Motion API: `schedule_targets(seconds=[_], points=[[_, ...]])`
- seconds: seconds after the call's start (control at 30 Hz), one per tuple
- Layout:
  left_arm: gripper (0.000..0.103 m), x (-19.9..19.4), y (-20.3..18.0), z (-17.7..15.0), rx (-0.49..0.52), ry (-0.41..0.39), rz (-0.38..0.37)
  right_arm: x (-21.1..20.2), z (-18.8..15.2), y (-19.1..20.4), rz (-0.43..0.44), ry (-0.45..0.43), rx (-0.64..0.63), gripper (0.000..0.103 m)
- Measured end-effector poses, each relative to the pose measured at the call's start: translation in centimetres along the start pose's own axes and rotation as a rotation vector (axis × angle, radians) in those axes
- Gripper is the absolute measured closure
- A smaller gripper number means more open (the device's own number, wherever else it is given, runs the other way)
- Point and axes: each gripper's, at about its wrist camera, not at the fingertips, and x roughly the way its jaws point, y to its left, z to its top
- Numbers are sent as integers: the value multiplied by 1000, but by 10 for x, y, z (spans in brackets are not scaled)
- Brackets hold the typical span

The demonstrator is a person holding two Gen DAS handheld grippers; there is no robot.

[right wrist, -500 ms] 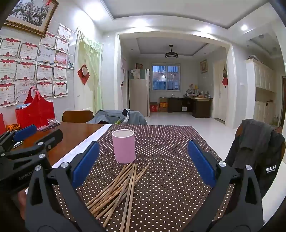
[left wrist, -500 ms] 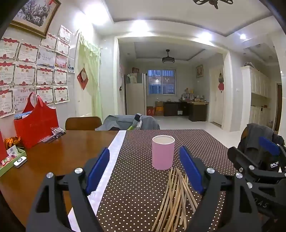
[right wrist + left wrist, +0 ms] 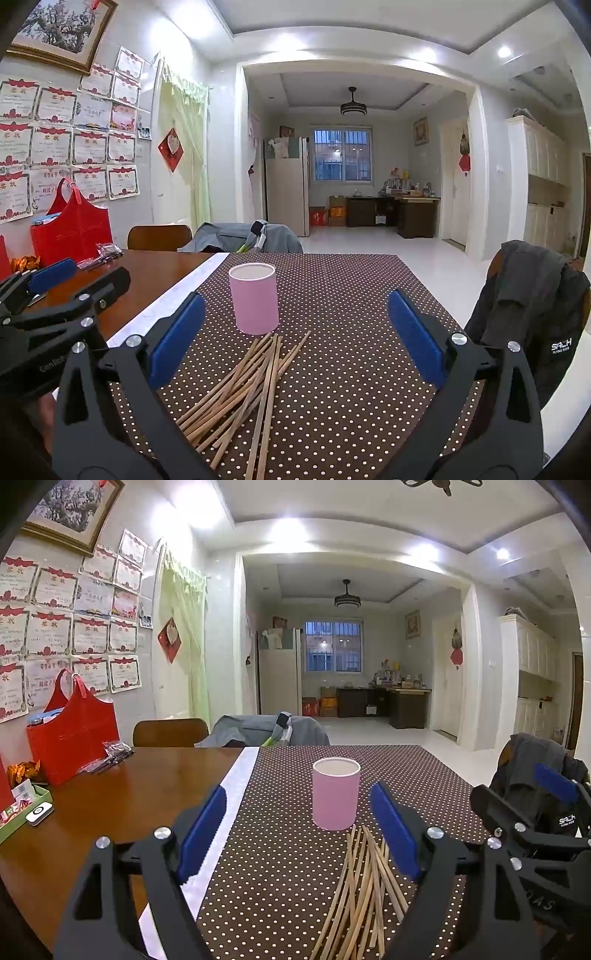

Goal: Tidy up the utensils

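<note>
A pink cylindrical cup stands upright and empty on the brown polka-dot cloth; it also shows in the right wrist view. A loose pile of wooden chopsticks lies flat on the cloth just in front of the cup, also seen in the right wrist view. My left gripper is open and empty, held above the cloth left of the pile. My right gripper is open and empty, with the pile below and between its fingers. Each gripper shows at the edge of the other's view.
A bare wooden table lies left of the cloth, with a red bag, a green tray and small packets on it. A chair with a dark jacket stands at the right. Another chair stands at the far side.
</note>
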Motion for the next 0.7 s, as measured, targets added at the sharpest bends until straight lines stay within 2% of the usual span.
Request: schedule_targets(seconds=[0.7], points=[[24, 9, -9, -5, -3, 11, -3, 7, -5, -1, 0, 20, 9, 6]])
